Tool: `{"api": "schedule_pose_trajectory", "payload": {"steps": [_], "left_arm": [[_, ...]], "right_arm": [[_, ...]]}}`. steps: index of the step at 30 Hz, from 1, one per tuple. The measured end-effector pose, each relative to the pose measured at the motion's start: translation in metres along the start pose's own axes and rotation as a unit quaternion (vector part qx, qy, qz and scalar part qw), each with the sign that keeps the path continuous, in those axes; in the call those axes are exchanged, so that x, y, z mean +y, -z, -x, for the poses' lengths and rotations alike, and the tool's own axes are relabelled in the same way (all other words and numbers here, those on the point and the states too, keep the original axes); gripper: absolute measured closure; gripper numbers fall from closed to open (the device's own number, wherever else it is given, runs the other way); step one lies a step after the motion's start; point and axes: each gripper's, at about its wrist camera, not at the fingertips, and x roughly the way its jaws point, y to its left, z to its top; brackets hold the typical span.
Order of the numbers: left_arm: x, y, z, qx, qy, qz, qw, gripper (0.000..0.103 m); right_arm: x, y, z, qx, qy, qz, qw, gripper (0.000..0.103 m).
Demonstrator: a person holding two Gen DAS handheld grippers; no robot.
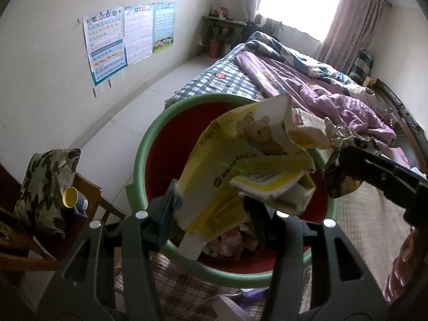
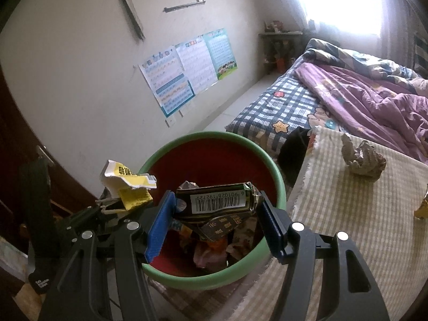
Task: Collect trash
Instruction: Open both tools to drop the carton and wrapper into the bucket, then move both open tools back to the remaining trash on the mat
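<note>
A green-rimmed bin with a red inside (image 1: pixel 139 157) (image 2: pixel 278 182) stands beside the bed and holds several wrappers. My left gripper (image 1: pixel 211 214) is shut on a crushed yellow carton with bear pictures (image 1: pixel 240 165), held over the bin; the carton also shows in the right wrist view (image 2: pixel 128 184). My right gripper (image 2: pixel 216 214) is shut on a crumpled black packet with a barcode (image 2: pixel 219 200), also over the bin; that packet shows in the left wrist view (image 1: pixel 339 179). A crumpled grey paper (image 2: pixel 361 160) and a yellow scrap (image 2: pixel 422 206) lie on the checked mat.
A beige checked mat (image 2: pixel 347 227) covers the bed's near end. A purple quilt (image 2: pixel 374 99) lies on the bed. A wooden chair (image 1: pixel 88 187) with a floral cushion (image 1: pixel 45 184) and a yellow-lined cup (image 1: pixel 71 198) stands left of the bin. Posters (image 1: pixel 128 37) hang on the wall.
</note>
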Motion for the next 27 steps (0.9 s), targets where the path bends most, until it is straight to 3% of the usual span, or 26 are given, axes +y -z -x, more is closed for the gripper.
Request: {"api": "schedule_pose_trajectory", "payload": {"steps": [4,7,9,15,27], "left_arm": [[0.0,0.0,-0.004,0.005,-0.007,0.005,1.0,0.052],[0.003,0.001,-0.004,0.005,-0.011,0.012,0.9999,0.04],[0.004,0.004,-0.003,0.004,-0.015,0.015,0.9998,0.037],[0.002,0.01,0.004,0.004,-0.022,0.02,0.9996,0.036],[-0.03,0.043,0.046,-0.007,-0.05,0.046,0.9976,0.036]], "right_arm": [[-0.001,0.001,-0.007,0.009,-0.004,-0.001,1.0,0.041],[-0.003,0.002,-0.009,0.009,-0.011,-0.008,1.0,0.026],[-0.006,0.003,-0.007,0.005,-0.014,-0.013,1.0,0.024],[-0.023,0.005,0.008,-0.003,-0.013,-0.024,1.0,0.024],[-0.102,0.031,0.064,-0.019,0.0,-0.071,0.997,0.024]]}}
